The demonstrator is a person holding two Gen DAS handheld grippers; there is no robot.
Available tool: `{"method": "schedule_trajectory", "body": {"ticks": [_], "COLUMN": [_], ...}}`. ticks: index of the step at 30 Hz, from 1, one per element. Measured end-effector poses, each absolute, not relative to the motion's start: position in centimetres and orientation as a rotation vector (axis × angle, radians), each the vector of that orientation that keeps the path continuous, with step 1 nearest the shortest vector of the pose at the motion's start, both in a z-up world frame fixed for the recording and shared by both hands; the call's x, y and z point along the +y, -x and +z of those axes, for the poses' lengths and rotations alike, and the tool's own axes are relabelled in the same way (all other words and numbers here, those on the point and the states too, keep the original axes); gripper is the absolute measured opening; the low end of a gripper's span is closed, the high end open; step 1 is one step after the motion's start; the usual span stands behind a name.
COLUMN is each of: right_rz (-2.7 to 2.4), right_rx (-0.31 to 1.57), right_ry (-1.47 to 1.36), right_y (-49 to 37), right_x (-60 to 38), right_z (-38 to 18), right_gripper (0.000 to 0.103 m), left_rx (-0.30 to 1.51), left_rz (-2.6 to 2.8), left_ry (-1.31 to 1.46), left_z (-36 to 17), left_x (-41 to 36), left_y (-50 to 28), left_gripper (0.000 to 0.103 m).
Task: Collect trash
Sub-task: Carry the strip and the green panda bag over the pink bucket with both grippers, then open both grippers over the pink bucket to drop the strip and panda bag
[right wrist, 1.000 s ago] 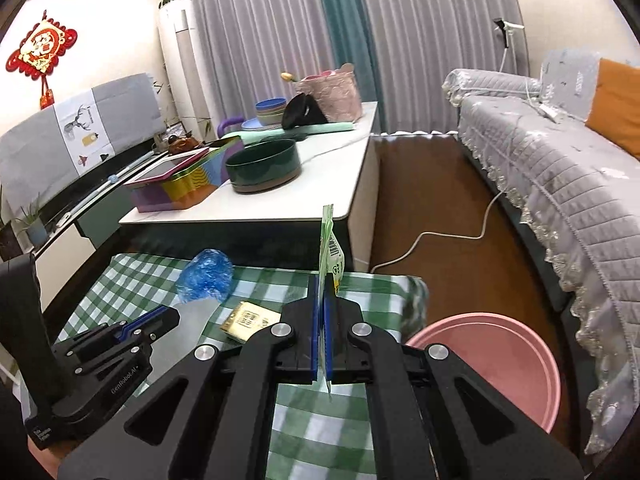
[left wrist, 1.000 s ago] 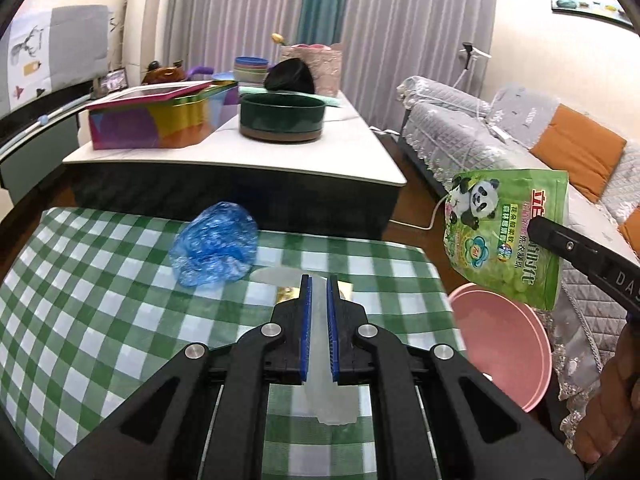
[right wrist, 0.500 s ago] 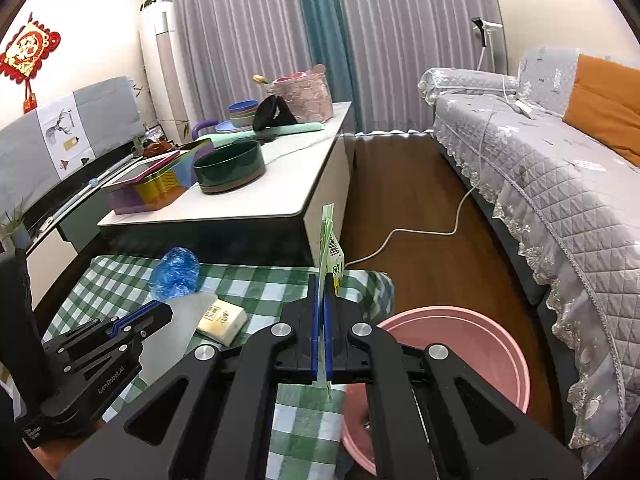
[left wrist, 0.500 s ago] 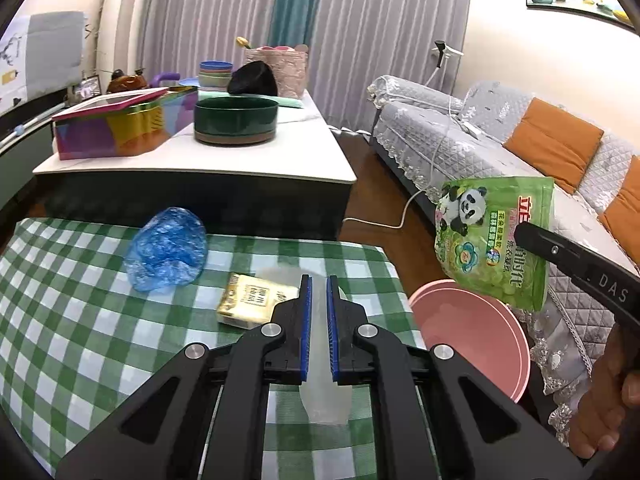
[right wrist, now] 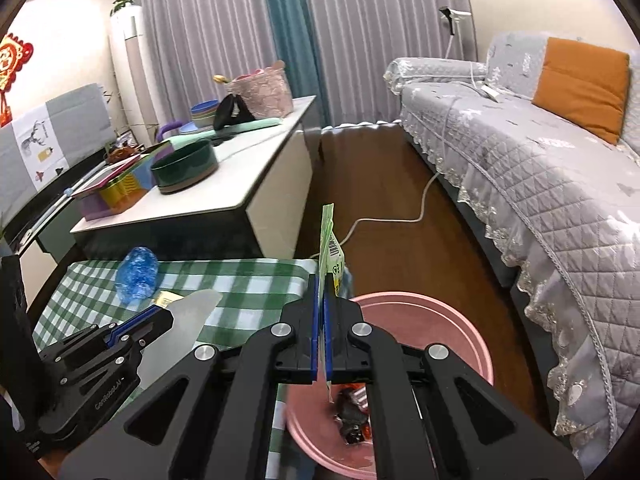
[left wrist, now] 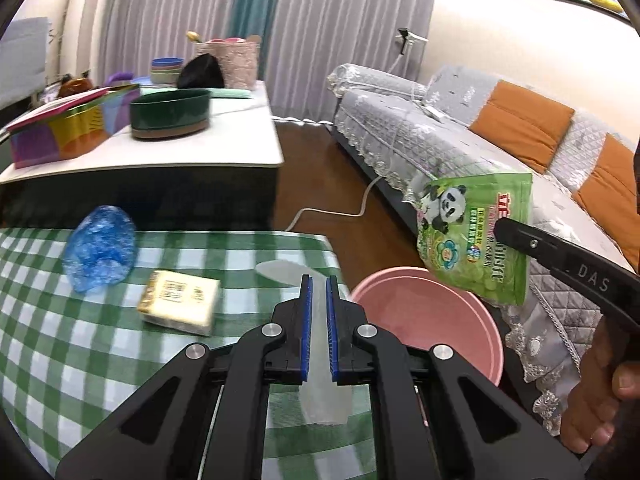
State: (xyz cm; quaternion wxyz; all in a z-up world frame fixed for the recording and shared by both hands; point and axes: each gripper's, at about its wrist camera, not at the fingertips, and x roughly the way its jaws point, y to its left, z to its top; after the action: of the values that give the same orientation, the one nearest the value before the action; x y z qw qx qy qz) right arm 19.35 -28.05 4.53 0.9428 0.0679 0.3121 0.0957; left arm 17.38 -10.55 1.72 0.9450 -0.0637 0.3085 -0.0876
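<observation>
Blue-padded fingers of the left gripper (left wrist: 319, 296) pinch a frosted, translucent flat plastic sheet (left wrist: 320, 380) whose lower end hangs below the jaws over the green-and-white checked tablecloth (left wrist: 80, 360). Those of the right gripper (right wrist: 321, 312) press tight on a glossy green panda-print snack pouch (left wrist: 476, 236), seen edge-on from its own camera, hanging above the smooth round pink plastic basin (right wrist: 448, 336). Dark crumpled wrappers (right wrist: 352, 412) lie in the basin, partly hidden behind the gripper and hard to identify. Farther out on the cloth sit a blurred cream rectangular packet (left wrist: 180, 300) and a crinkled blue plastic bundle (left wrist: 100, 248). Beyond stand a white-topped table (left wrist: 160, 152) and a quilted grey sofa (right wrist: 540, 168), cut off at the frame edge.
</observation>
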Motion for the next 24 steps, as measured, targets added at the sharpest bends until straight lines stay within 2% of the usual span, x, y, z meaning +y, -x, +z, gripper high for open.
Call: {"method": "schedule_trajectory", "body": {"ticks": [13, 24], "right_rz": [0.107, 0.087], "right_rx": [0.670, 0.687], "right_ry": [-0.144, -0.159], "right_y": [-19.1, -18.9], "right_x": [-32.5, -34.6], "right_z": [3.2, 2.5], "right_gripper": [0.002, 0.004], "left_rx": [0.654, 0.681], "left_rz": [-0.349, -0.417], "left_ry": [0.124, 0.106], "left_z": [0.6, -0.4], "left_x": [-17.2, -19.8], "left_y": [-18.6, -19.0], "left_gripper": [0.007, 0.008]}}
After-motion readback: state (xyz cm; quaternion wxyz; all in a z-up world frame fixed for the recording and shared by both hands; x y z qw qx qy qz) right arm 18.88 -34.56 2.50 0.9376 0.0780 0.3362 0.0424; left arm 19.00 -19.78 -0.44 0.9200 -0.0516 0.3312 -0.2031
